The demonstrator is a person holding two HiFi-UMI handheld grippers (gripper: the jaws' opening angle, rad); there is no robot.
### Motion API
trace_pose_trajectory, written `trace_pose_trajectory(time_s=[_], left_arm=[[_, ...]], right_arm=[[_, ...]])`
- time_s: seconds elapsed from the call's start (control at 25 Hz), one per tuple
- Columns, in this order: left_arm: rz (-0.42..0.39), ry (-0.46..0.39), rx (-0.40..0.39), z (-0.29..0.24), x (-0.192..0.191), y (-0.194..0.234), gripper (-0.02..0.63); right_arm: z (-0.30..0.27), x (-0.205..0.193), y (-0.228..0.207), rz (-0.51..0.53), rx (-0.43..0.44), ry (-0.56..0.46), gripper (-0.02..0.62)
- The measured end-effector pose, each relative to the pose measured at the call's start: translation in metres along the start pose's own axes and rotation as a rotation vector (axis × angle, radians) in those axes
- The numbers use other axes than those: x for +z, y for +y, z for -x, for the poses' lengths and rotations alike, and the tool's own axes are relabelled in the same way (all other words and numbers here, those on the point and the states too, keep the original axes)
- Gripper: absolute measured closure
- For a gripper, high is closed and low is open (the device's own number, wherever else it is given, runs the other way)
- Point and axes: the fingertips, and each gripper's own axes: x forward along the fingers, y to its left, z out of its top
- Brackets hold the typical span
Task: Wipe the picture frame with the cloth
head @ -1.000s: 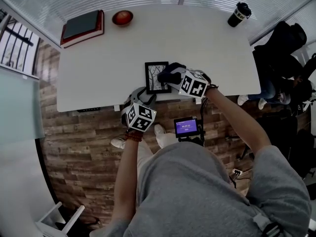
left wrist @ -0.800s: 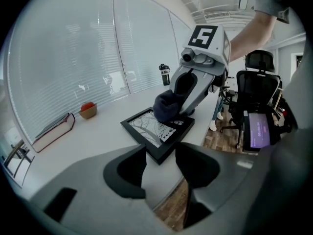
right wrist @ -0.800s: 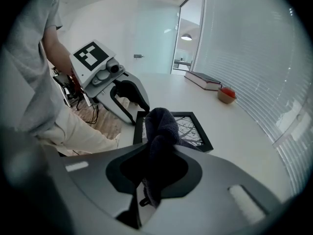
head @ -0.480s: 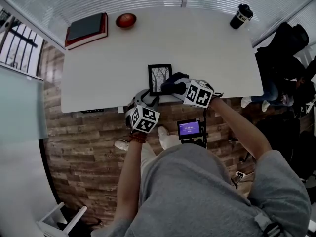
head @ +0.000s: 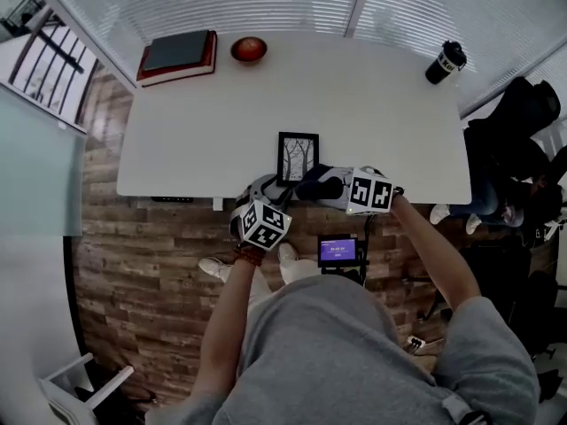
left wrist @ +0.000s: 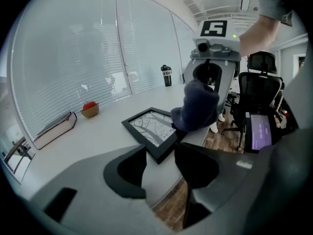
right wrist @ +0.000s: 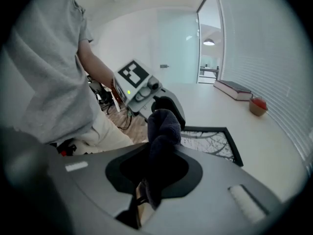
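Our right tool [right wrist: 159, 170] grips the dark cloth [right wrist: 164, 126], which touches a corner of the picture frame [head: 298, 153]. The frame lies flat near the worktop [head: 213, 113] edge. Our left tool [left wrist: 160, 154] has just been closing, but its jaws are apart, with the frame's near corner in the gap, not pressed.

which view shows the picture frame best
The left gripper view: the picture frame lies close and large, tree print clear, the cloth over one corner. The head view shows it small from above; the right gripper view shows only part behind the cloth.

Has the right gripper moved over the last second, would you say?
Yes: the right gripper slid down the picture frame's right side to its near corner.
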Motion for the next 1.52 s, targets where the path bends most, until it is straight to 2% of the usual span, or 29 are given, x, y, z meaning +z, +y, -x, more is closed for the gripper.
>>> trace_pose_trajectory(time_s=[0.12,0.16,0.24,0.32,0.4,0.48,0.52,0.64,0.76,0.96,1.08,1.24,1.52], left_arm=[[-0.002,-0.001,0.001,0.002,0.001,-0.001,0.419],[0.001,-0.001,0.001,0.002,0.001,0.0,0.419],[0.004,-0.003,0.003,0.001,0.002,0.003,0.419],[0.005,-0.008,0.007,0.0,0.004,0.005,0.419],[0.005,-0.006,0.009,0.001,0.003,0.003,0.419],[0.005,-0.001,0.005,0.003,0.0,-0.001,0.419],[0.003,-0.001,0.004,0.003,0.0,-0.002,0.419],[0.0,-0.006,0.004,0.002,0.004,0.0,0.42],[0.001,-0.007,0.008,0.003,0.004,0.0,0.42],[0.001,-0.004,0.013,0.004,0.004,-0.002,0.42],[-0.006,-0.008,0.011,0.004,0.005,0.0,0.419],[-0.001,-0.007,0.011,0.005,0.003,0.001,0.419],[0.003,-0.007,0.01,0.005,0.003,0.0,0.419]], right_arm=[[0.029,0.027,-0.015,0.011,0.007,-0.111,0.532],[0.038,0.035,-0.031,0.006,-0.029,-0.131,0.531],[0.054,0.042,-0.075,-0.002,-0.168,-0.117,0.531],[0.067,0.038,-0.122,0.005,-0.345,-0.03,0.531],[0.071,0.026,-0.157,0.039,-0.49,0.108,0.53],[0.064,0.016,-0.176,0.084,-0.568,0.233,0.529],[0.058,0.013,-0.181,0.101,-0.577,0.278,0.529],[0.03,0.004,-0.183,0.116,-0.498,0.372,0.529],[0.004,-0.007,-0.172,0.094,-0.404,0.415,0.529],[-0.006,-0.013,-0.159,0.033,-0.338,0.375,0.532],[-0.01,-0.016,-0.147,0.038,-0.29,0.379,0.535],[-0.017,-0.017,-0.136,0.069,-0.281,0.385,0.535],[-0.019,-0.015,-0.12,-0.003,-0.232,0.339,0.535]])
